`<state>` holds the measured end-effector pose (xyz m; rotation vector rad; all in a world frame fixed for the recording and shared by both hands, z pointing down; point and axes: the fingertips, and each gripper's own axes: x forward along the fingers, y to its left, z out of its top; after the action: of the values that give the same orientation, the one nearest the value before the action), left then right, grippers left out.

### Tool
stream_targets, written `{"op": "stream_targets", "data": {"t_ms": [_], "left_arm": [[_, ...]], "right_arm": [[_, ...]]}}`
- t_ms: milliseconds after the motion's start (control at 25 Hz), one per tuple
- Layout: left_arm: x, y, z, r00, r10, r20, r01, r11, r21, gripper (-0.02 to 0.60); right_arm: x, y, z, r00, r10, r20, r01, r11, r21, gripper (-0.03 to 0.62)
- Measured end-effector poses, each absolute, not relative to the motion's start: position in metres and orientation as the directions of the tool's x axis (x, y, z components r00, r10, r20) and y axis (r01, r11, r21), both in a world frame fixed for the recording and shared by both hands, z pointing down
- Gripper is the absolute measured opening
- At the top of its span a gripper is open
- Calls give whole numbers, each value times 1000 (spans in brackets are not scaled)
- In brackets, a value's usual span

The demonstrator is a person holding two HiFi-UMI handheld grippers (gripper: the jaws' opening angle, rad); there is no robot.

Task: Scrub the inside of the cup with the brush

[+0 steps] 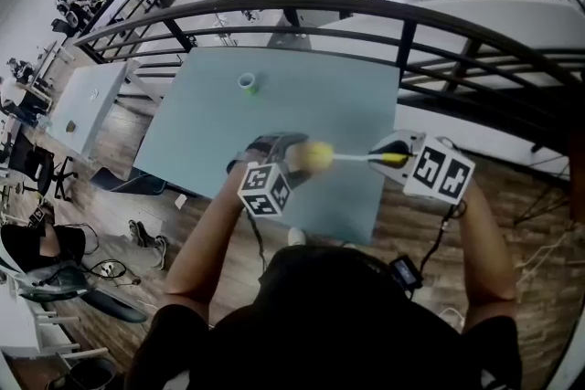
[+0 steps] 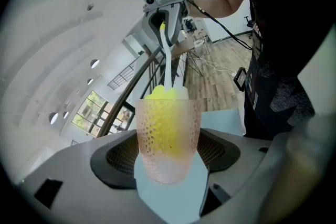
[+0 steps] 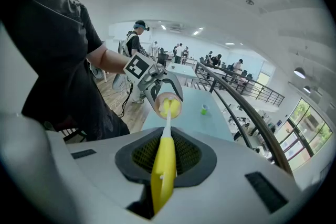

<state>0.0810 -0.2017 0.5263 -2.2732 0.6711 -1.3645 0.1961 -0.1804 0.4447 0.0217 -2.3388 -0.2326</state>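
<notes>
Above the table's (image 1: 210,119) near edge, the left gripper (image 1: 279,151) has its fingers (image 2: 118,157) clamped on the cup (image 2: 168,139). The cup is tipped so its mouth faces the right gripper (image 1: 382,156), whose fingers grip the brush (image 3: 164,165) by the handle, its yellow head pushed inside, apparently to scrub.

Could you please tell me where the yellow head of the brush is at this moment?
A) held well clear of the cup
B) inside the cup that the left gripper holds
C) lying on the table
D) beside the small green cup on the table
B: the brush shows its yellow head through the wall of the cup clamped in the left gripper.
</notes>
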Motion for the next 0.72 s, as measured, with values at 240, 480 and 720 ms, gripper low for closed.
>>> {"op": "stream_targets", "data": {"t_ms": [240,480,720], "left_arm": [[64,-207,524,385,-612,691,-249,-790,-561,353],[69,-212,525,379,-615,691,-256,-788,-560,353],[83,-216,519,407,-610,680,-259,-791,-555,353]], "right_arm": [[214,-180,441,-678,-103,727,50,981,186,43],[212,-181,441,-685,-121,719,51,976,212,43],[194,-179,442,-684,-116,720,65,974,219,43]]}}
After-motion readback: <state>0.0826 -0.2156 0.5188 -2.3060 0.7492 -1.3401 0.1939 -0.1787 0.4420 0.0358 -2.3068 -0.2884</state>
